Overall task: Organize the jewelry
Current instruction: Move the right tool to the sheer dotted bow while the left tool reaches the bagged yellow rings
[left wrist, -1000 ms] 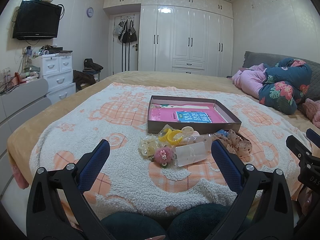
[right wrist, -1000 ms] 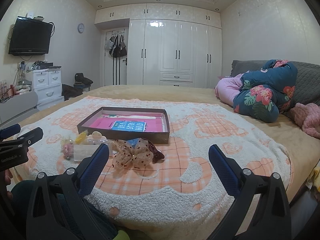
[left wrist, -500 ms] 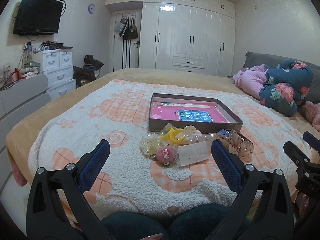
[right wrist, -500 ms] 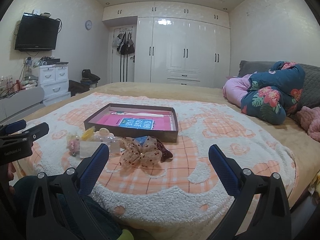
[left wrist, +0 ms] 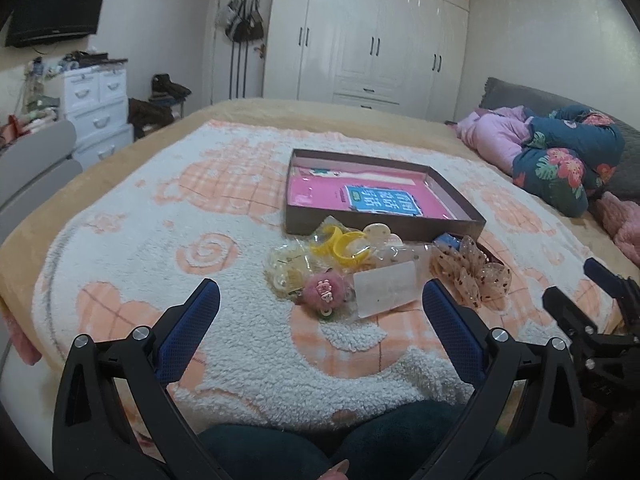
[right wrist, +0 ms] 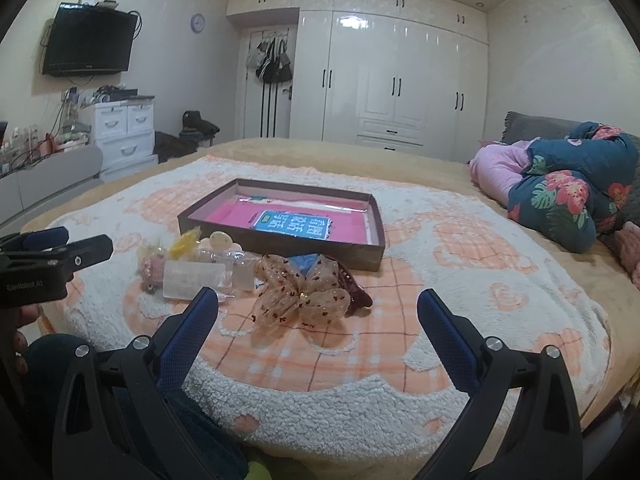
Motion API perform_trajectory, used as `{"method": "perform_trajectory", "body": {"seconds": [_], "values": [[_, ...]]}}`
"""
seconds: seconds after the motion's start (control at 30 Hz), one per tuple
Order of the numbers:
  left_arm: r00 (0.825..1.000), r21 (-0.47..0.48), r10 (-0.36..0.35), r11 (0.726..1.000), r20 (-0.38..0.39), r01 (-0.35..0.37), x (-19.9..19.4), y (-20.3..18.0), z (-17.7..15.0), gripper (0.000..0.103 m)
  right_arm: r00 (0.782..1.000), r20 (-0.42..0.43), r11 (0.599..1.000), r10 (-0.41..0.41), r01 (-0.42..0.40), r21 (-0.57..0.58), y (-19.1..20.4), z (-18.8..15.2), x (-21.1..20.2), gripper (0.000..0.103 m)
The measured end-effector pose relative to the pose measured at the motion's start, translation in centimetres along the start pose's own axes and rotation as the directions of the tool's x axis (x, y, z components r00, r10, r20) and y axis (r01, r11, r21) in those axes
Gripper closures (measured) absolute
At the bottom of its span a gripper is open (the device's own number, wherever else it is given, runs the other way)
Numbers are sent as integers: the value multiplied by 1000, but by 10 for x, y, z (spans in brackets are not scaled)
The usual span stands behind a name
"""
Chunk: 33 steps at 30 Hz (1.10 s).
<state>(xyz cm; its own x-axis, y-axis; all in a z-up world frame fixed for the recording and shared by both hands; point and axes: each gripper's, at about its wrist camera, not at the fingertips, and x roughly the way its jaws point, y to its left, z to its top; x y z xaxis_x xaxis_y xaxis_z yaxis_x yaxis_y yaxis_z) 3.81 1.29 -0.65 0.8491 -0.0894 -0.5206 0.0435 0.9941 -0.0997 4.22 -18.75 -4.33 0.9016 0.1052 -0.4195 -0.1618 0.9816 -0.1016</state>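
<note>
A shallow brown box (left wrist: pixel 384 222) (right wrist: pixel 280 246) with a pink lining and a blue card lies on the bed blanket. In front of it sits a small heap of accessories: a pink pompom clip (left wrist: pixel 325 289) (right wrist: pixel 151 267), yellow rings (left wrist: pixel 340 242), a clear plastic packet (left wrist: pixel 386 289) (right wrist: pixel 192 280) and a sheer dotted bow (left wrist: pixel 470 272) (right wrist: pixel 304 294). My left gripper (left wrist: pixel 320 312) hovers open just short of the pompom. My right gripper (right wrist: pixel 318 312) is open, just before the bow.
The fleece blanket (left wrist: pixel 224 240) covers a wide bed. Folded bedding and pillows (left wrist: pixel 560 156) (right wrist: pixel 560 196) lie at the right. White drawers (left wrist: pixel 98 112) and a wall TV (right wrist: pixel 90 44) stand at the left, with wardrobes behind. The person's knees (left wrist: pixel 280 452) show below the grippers.
Both grippers have moved forward and tilted down toward the heap, which now looks larger and nearer. Both stay open and nothing on the bed has shifted.
</note>
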Motion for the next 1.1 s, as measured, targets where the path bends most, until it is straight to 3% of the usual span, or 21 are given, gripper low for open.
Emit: {"method": "perform_trajectory", "body": {"seconds": [0.57, 0.87, 1.1], "values": [[984, 52, -124, 990, -127, 132, 68, -2, 33, 10, 980, -190, 998, 60, -60, 6, 2, -2, 70, 6], [970, 87, -154, 981, -189, 173, 99, -1, 39, 12, 974, -215, 997, 77, -80, -5, 5, 0, 94, 6], [953, 97, -180, 973, -245, 209, 120, -2, 44, 26, 968, -235, 996, 90, -93, -4, 7, 4, 111, 6]]}}
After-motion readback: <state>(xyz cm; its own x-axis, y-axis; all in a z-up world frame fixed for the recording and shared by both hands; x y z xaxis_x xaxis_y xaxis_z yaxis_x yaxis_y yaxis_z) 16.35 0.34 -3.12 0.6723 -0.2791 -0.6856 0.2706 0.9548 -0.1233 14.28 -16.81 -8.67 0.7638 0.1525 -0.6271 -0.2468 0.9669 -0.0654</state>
